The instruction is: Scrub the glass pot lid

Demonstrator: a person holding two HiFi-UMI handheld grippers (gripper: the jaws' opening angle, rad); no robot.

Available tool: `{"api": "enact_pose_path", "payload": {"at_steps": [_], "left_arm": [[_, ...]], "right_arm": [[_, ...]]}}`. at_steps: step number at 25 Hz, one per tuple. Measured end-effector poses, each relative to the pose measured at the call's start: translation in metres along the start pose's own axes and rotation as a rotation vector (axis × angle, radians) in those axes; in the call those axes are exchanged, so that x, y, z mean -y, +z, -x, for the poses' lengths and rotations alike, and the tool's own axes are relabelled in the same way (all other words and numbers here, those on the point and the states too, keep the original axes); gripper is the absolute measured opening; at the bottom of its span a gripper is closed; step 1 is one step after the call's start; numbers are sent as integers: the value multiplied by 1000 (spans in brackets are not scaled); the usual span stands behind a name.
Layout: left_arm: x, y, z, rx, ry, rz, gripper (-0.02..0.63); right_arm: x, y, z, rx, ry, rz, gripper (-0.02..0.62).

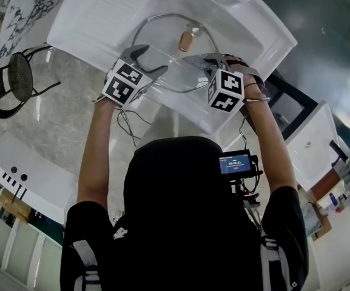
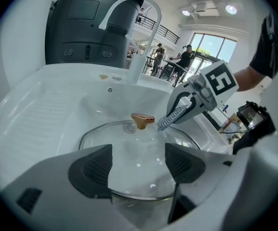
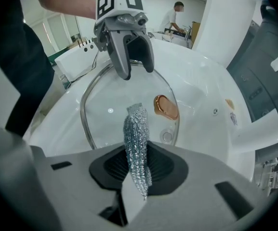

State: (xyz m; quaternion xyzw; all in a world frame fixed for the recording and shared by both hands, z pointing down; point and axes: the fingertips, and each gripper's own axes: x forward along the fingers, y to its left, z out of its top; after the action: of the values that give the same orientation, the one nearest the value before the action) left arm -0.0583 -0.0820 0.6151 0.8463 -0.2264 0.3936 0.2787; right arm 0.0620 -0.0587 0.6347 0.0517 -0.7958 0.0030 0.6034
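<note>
The glass pot lid with a copper knob lies in the white sink. My left gripper is open over the lid's near edge. In the left gripper view the lid and its knob show between and beyond the open left gripper. My right gripper is shut on a silvery steel-mesh scrubber, whose tip hangs over the lid beside the knob. Opposite it the left gripper straddles the lid's rim. The scrubber is close to the knob.
A white faucet arches over the back of the sink, with a drain under the lid. A round stool stands at the left of the sink unit. A white cabinet sits to the right. People stand far in the background.
</note>
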Motion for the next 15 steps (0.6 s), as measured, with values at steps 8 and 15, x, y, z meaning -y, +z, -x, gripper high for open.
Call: {"api": "enact_pose_path", "payload": {"at_steps": [8,15], "left_arm": [[-1,1,0,5,-2,2,314],[0,2,0,6,-2,1,314]], "right_arm": [[12,-12,-11,-32,16,-17,66],[21,-21,-17,-57,16,-25,66]]}}
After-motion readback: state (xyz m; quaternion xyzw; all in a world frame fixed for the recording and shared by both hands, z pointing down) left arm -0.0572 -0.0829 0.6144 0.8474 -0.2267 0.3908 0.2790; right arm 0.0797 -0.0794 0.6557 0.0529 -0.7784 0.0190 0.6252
